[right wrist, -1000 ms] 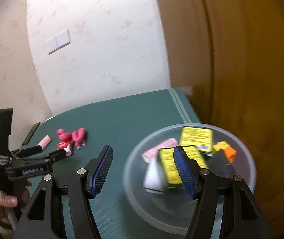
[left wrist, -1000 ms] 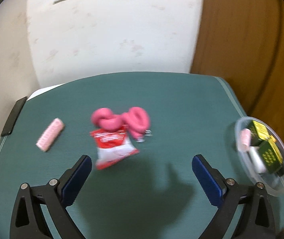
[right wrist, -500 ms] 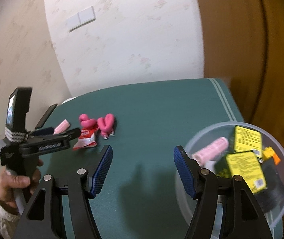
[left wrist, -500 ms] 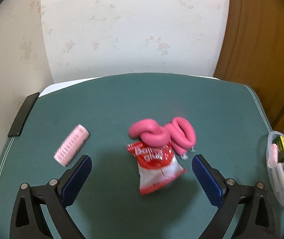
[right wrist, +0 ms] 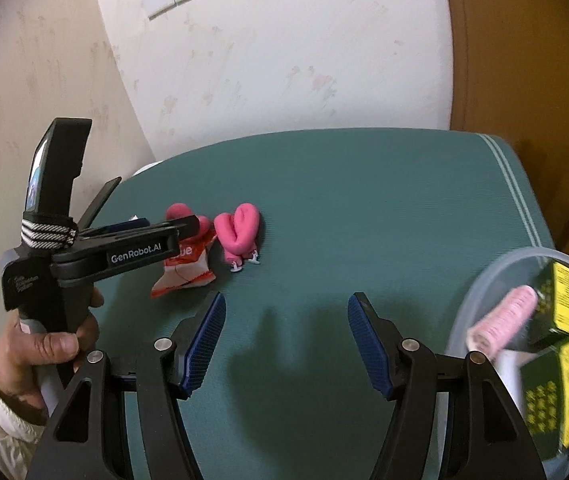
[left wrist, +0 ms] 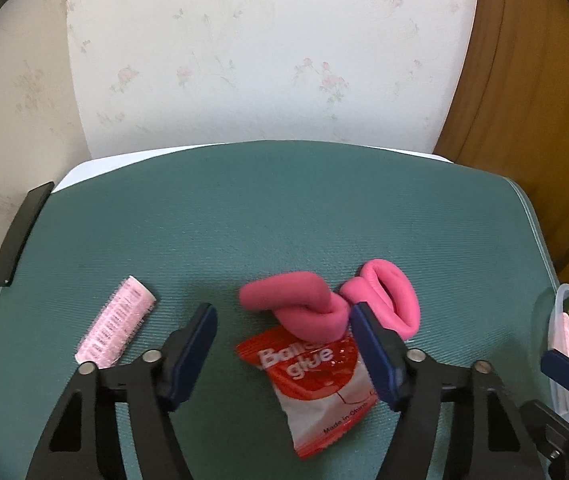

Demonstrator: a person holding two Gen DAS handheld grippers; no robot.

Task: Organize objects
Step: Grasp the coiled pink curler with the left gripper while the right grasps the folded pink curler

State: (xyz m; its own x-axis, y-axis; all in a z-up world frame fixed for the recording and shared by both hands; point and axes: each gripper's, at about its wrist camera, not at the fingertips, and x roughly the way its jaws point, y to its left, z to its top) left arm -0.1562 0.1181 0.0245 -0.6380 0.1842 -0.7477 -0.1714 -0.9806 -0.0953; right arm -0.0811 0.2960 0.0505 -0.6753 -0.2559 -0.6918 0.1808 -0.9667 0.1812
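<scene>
Covering most of the lower frame in both wrist views, the green mat-topped surface (left wrist: 284,208) carries every object; behind it stand a floral-papered wall (left wrist: 264,52) and a brown wooden panel (left wrist: 532,92). At the right edge of the right wrist view sits a clear plastic bowl (right wrist: 480,288) holding a pink hair roller (right wrist: 504,320) and yellow-labelled dark boxes (right wrist: 564,308). The left tongs (left wrist: 284,344), lower centre of the left wrist view, have just been closing; their blue pads now stand about half apart around the red-and-white glue packet (left wrist: 316,384), which lies flat on the surface, and no pad visibly presses on it. Two pink foam curlers (left wrist: 296,304), twisted into loops, lie touching the packet's upper edge, slightly above centre right. A second pink hair roller (left wrist: 114,328) lies at lower left, just beside the left pad and apart from the packet. The right tongs (right wrist: 284,344) hang partly open over bare mat, holding nothing. A person's hand (right wrist: 40,352), at lower left of the right wrist view, grips the left tool's handle. A black bar (left wrist: 20,236) lies along the surface's left edge.
</scene>
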